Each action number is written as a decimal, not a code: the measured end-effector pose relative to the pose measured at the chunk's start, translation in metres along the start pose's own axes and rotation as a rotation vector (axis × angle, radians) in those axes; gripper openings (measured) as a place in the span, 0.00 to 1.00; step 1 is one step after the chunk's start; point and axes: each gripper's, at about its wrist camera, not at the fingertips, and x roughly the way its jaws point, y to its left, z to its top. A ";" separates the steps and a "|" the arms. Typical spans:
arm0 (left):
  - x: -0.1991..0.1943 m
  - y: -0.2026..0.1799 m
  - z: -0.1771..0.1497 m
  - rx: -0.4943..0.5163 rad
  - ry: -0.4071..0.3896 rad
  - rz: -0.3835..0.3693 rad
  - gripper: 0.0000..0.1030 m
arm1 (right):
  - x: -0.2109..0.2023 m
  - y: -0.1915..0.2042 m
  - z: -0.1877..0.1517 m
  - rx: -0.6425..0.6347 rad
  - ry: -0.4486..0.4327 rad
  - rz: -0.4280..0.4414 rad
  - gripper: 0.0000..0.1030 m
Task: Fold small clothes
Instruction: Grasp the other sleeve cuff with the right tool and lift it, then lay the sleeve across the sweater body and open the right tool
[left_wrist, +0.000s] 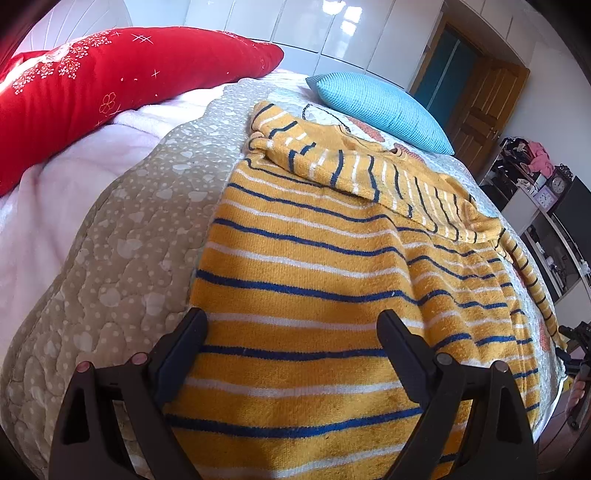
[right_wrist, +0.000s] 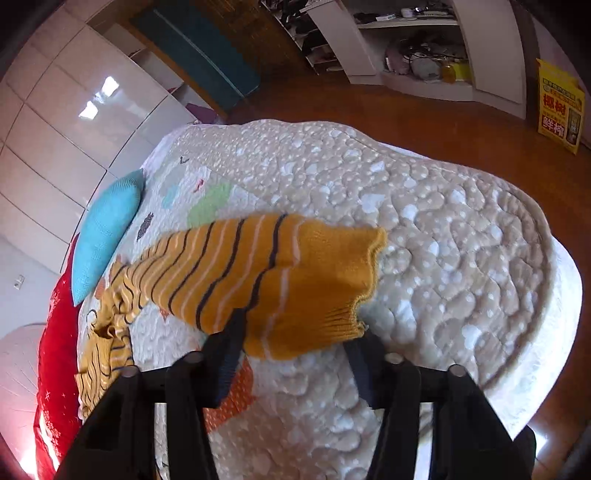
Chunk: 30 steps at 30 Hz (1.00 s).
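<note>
A small mustard-yellow sweater (left_wrist: 314, 280) with blue and white stripes lies spread on the quilted bed cover (left_wrist: 122, 236). One sleeve is folded across its upper part. My left gripper (left_wrist: 291, 325) is open, its fingers standing over the sweater's lower body. In the right wrist view my right gripper (right_wrist: 299, 332) holds the other sleeve (right_wrist: 288, 273) by its cuff end, lifted above the quilt (right_wrist: 443, 236). The rest of the sweater (right_wrist: 107, 347) trails away at lower left.
A light blue pillow (left_wrist: 380, 110) and a red pillow (left_wrist: 110, 85) lie at the head of the bed. A pink blanket (left_wrist: 55, 206) covers the left side. Shelves (right_wrist: 417, 48), a wooden floor (right_wrist: 406, 110) and a yellow box (right_wrist: 559, 107) lie beyond the bed's edge.
</note>
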 end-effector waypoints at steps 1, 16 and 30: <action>0.000 0.001 0.000 -0.001 -0.001 -0.002 0.89 | 0.005 0.004 0.006 -0.023 0.019 -0.010 0.06; -0.014 0.003 -0.003 -0.048 -0.034 -0.029 0.89 | -0.075 0.237 0.104 -0.482 -0.282 -0.166 0.05; -0.042 0.045 0.008 -0.189 -0.082 -0.057 0.90 | 0.049 0.489 -0.126 -0.897 0.170 0.239 0.05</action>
